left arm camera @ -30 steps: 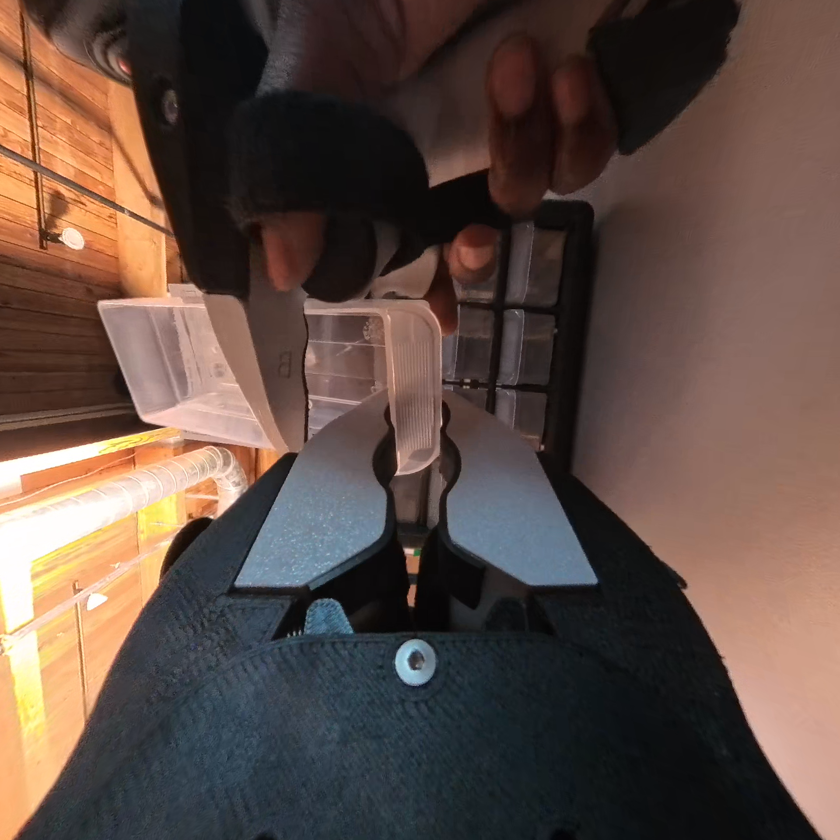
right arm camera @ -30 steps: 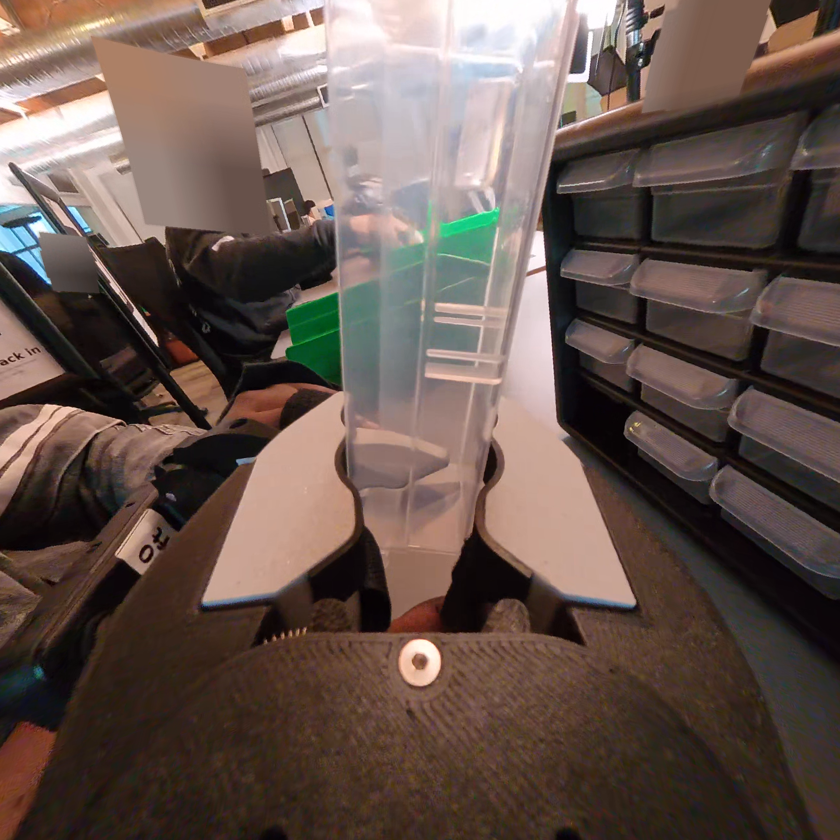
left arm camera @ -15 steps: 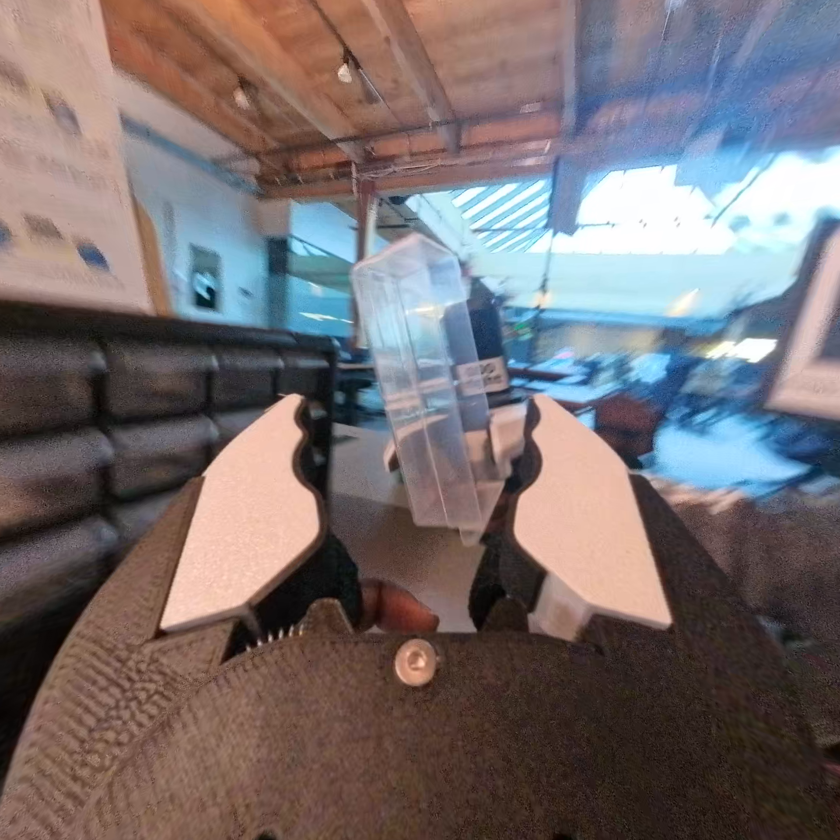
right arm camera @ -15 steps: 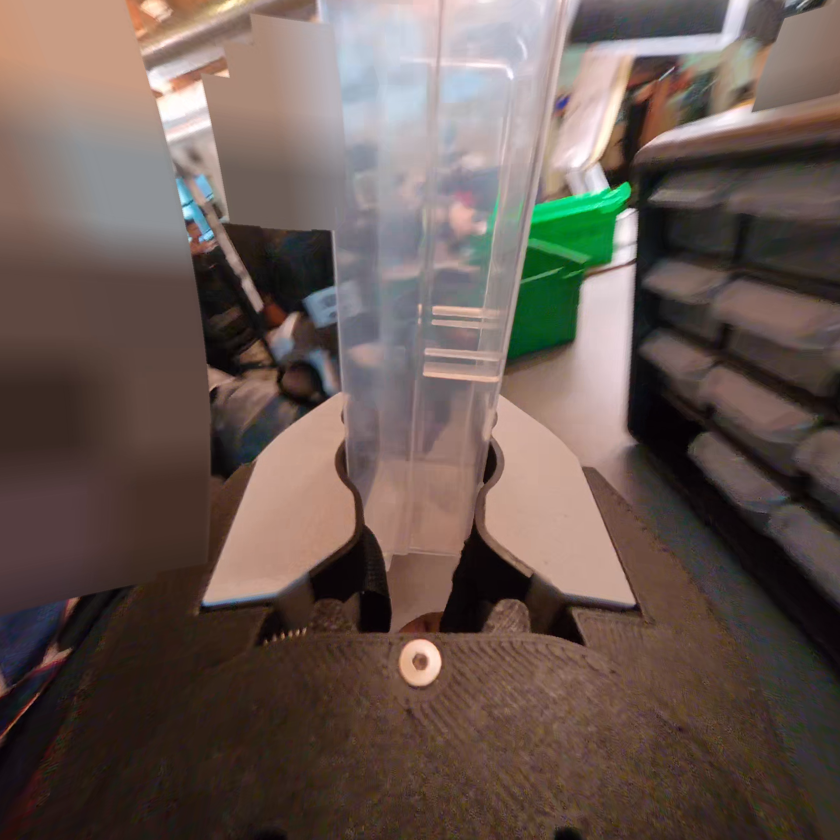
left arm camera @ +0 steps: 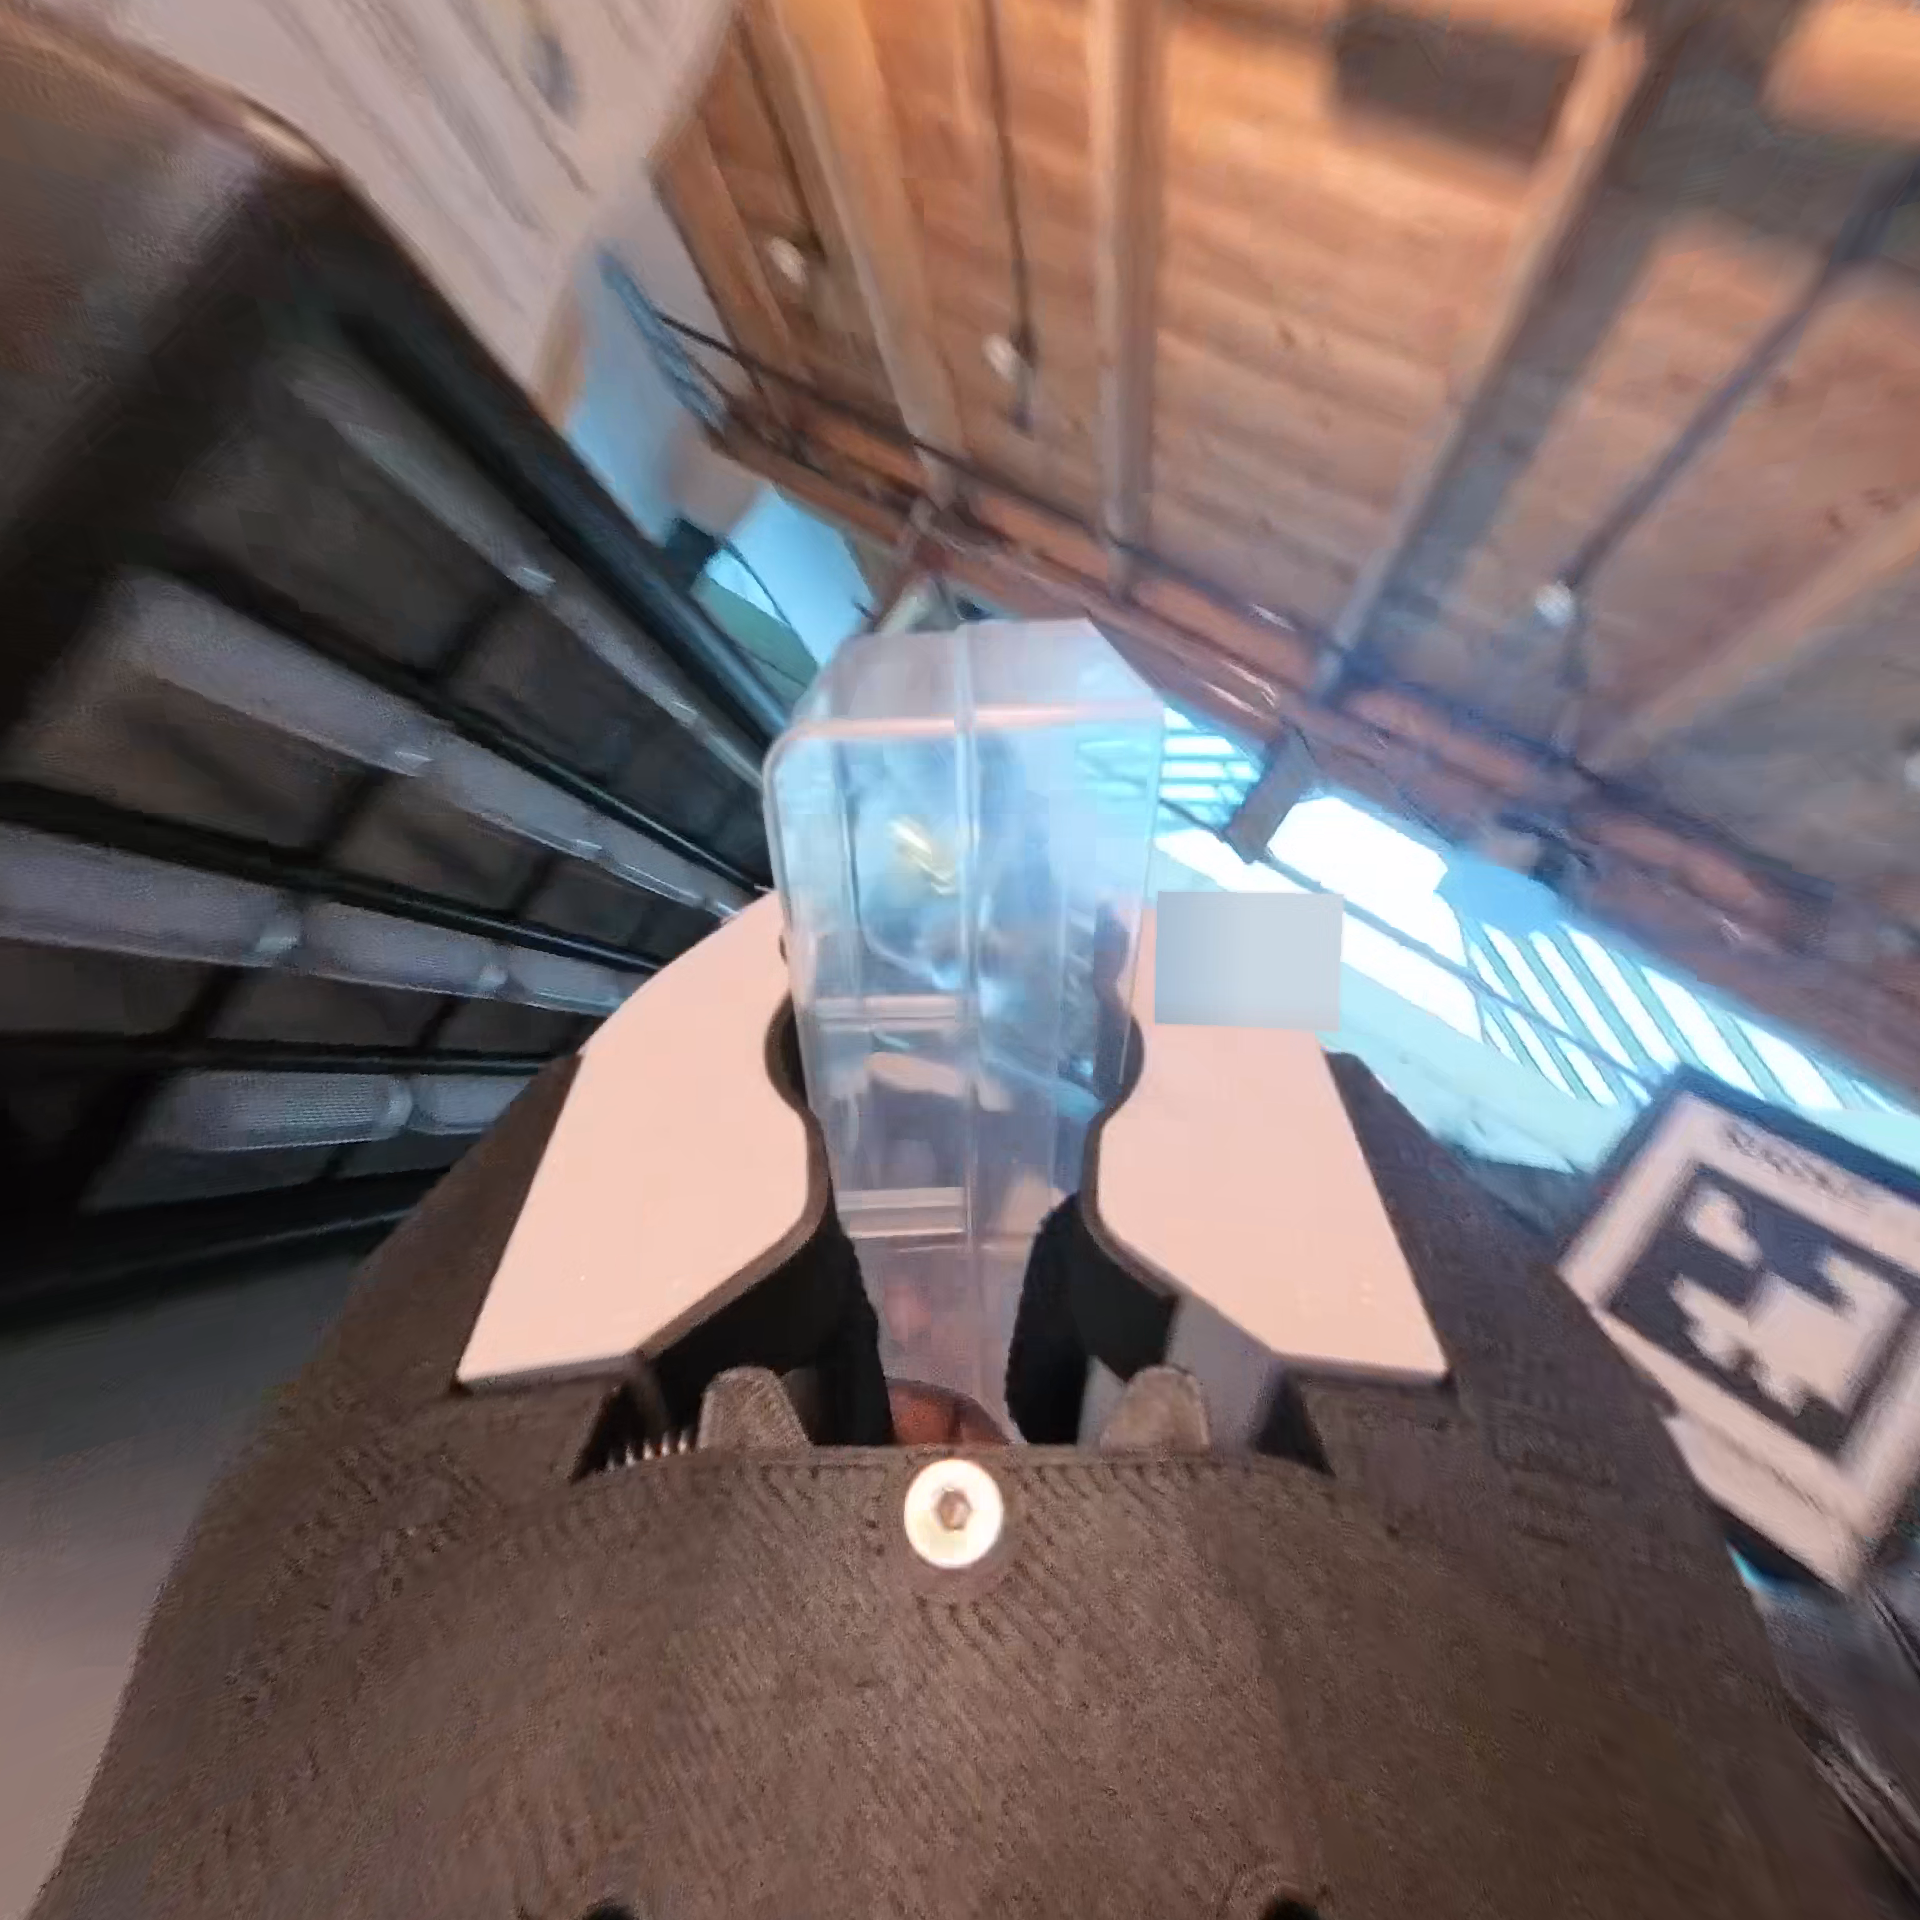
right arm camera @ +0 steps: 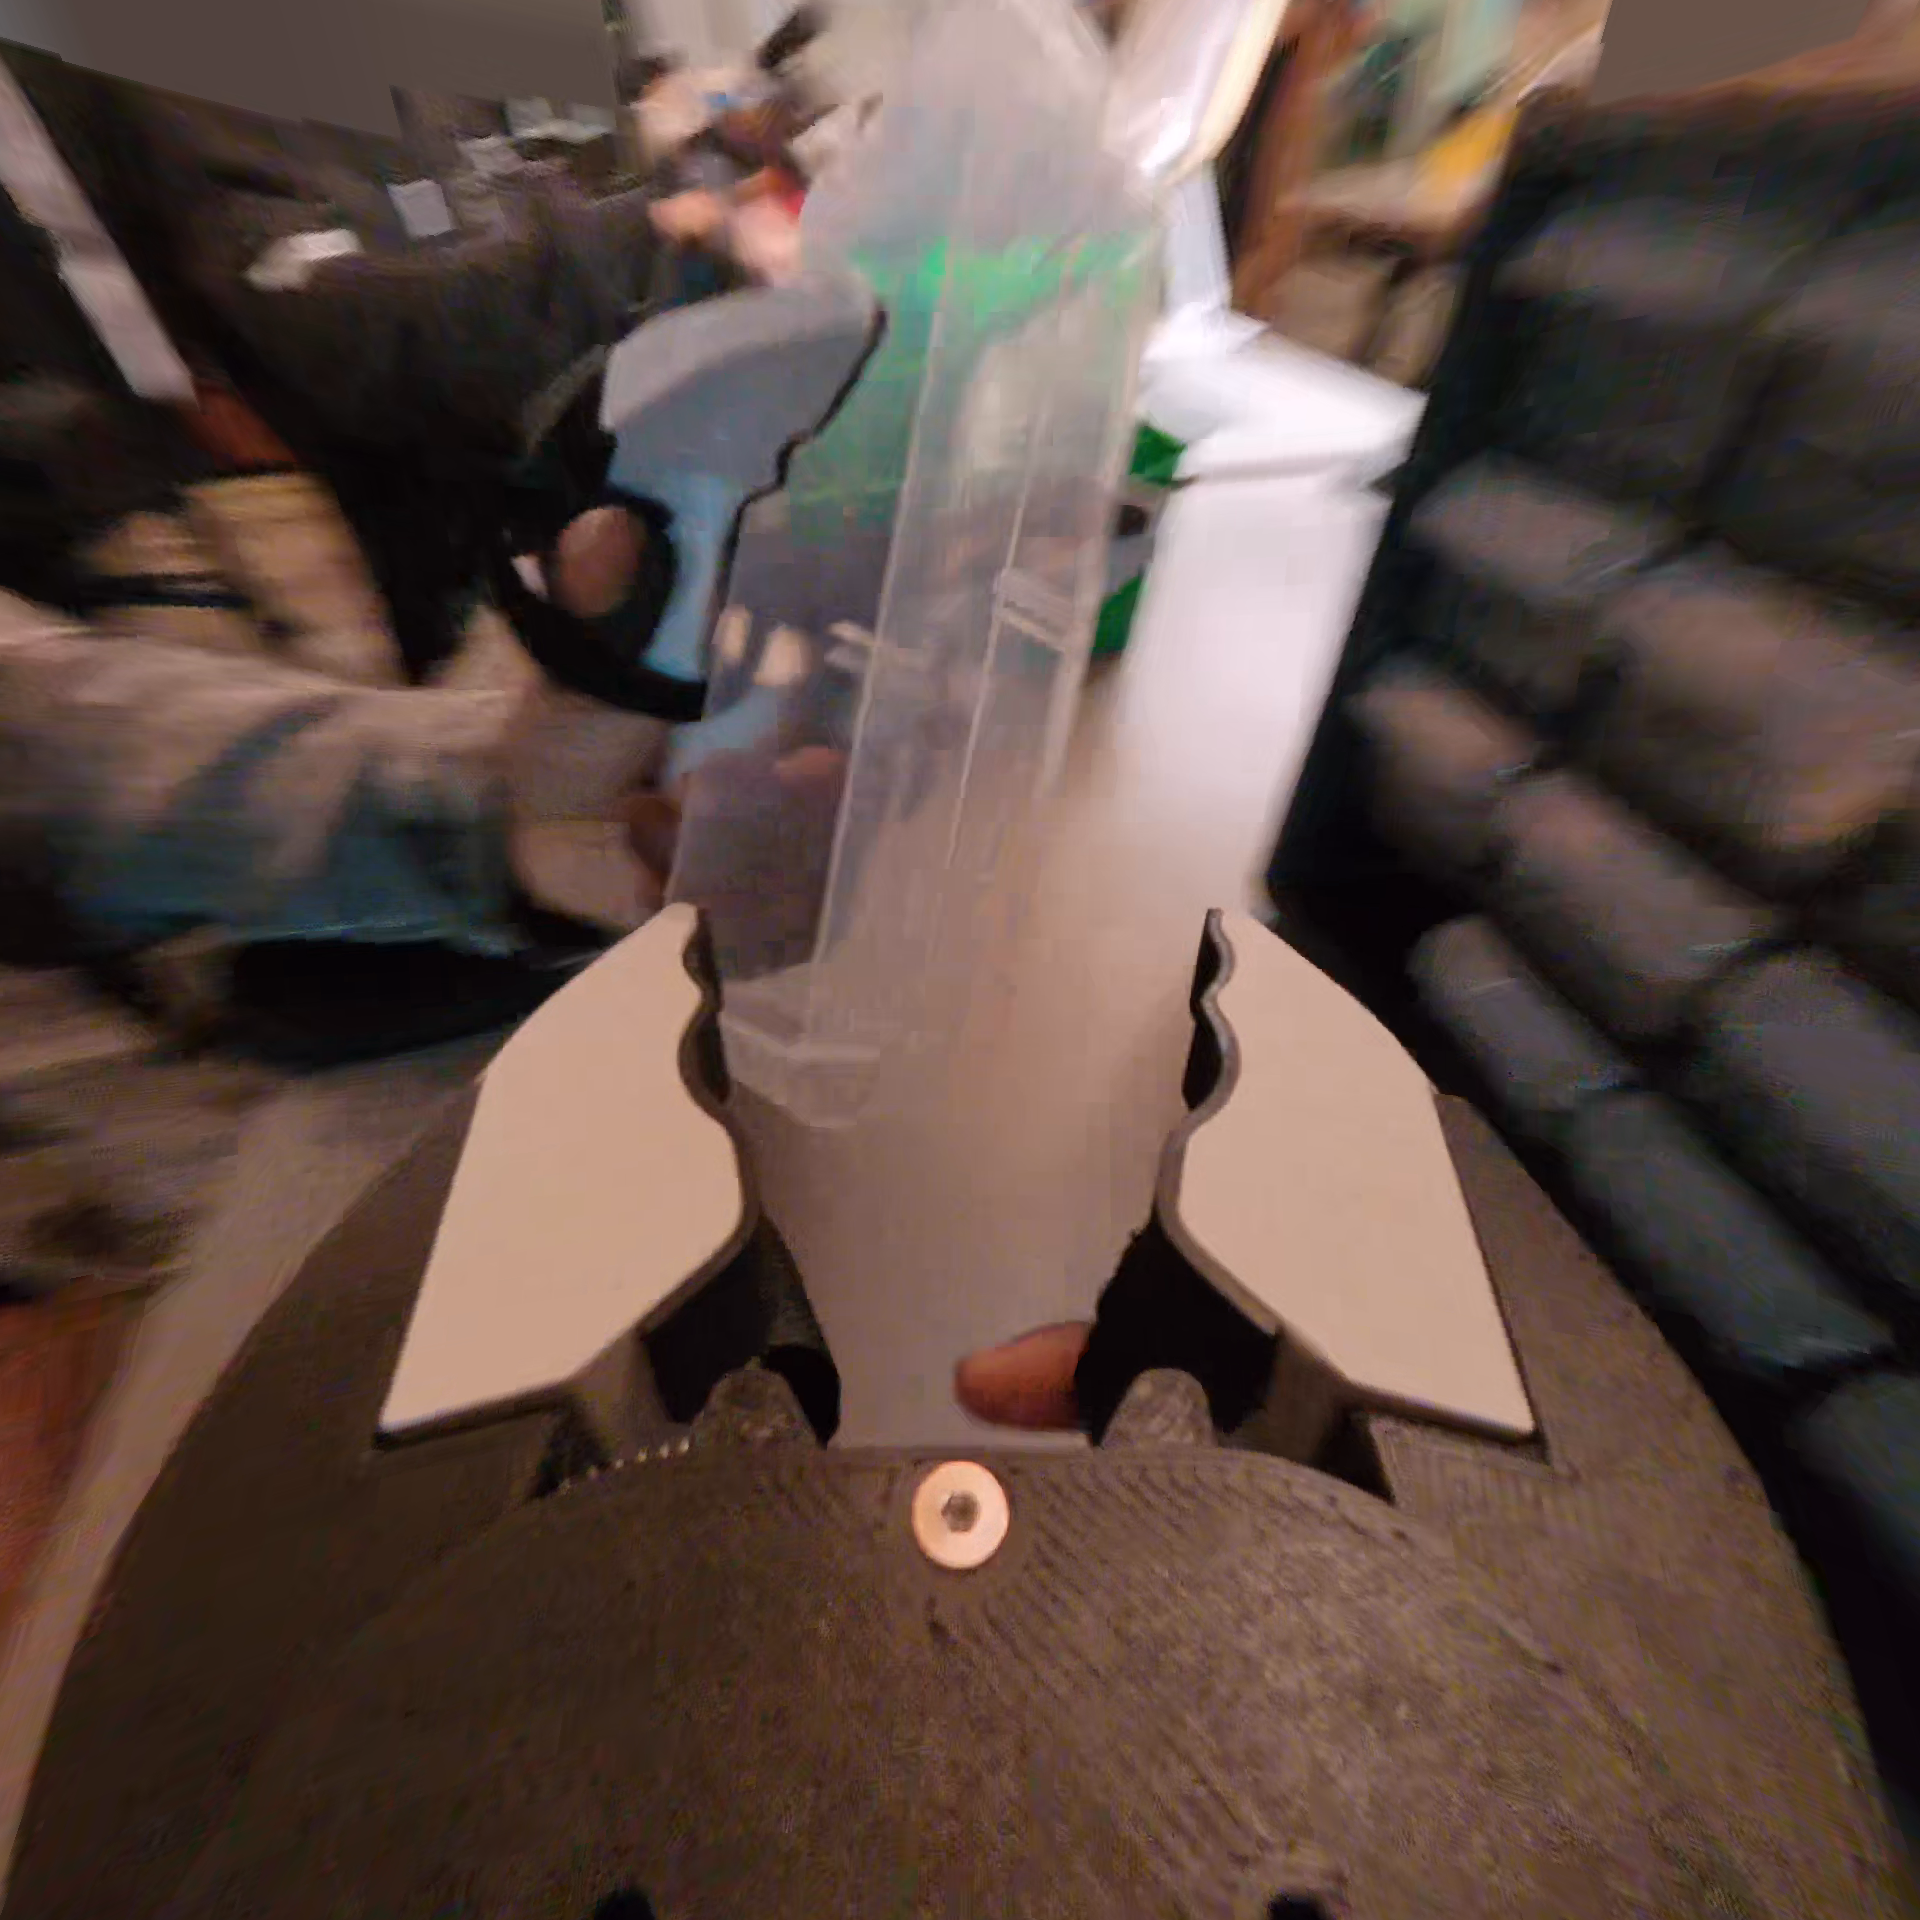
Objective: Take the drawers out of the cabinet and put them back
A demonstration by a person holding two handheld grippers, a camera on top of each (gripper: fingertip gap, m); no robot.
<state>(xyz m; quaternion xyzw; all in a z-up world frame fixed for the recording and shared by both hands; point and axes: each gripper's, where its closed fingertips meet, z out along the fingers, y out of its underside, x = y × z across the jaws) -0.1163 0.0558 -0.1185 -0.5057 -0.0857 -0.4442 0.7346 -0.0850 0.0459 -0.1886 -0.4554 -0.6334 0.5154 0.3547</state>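
A clear plastic drawer [left arm camera: 956, 831] stands upright between the fingers of my left gripper [left arm camera: 956, 987], which is shut on its lower part. The black cabinet [left arm camera: 312, 779] of small drawers is close on the left. In the right wrist view the same drawer [right arm camera: 966, 520] rises in front of my right gripper [right arm camera: 954, 925]. Its jaws stand wide apart, and the drawer's lower end lies loose between them. A grey finger of the left gripper [right arm camera: 717, 405] grips the drawer from the left. The cabinet [right arm camera: 1662, 727] is on the right. Both views are blurred.
A gloved hand [right arm camera: 592, 561] holds the left gripper. A green bin [right arm camera: 1143, 468] stands on the pale table [right arm camera: 1226, 675] behind the drawer. A black-and-white marker board [left arm camera: 1745, 1309] is at the right of the left wrist view, with wooden ceiling above.
My left gripper let go of the drawer's handle, swung round and shut on the drawer's body. My right gripper, shut on the drawer before, has opened.
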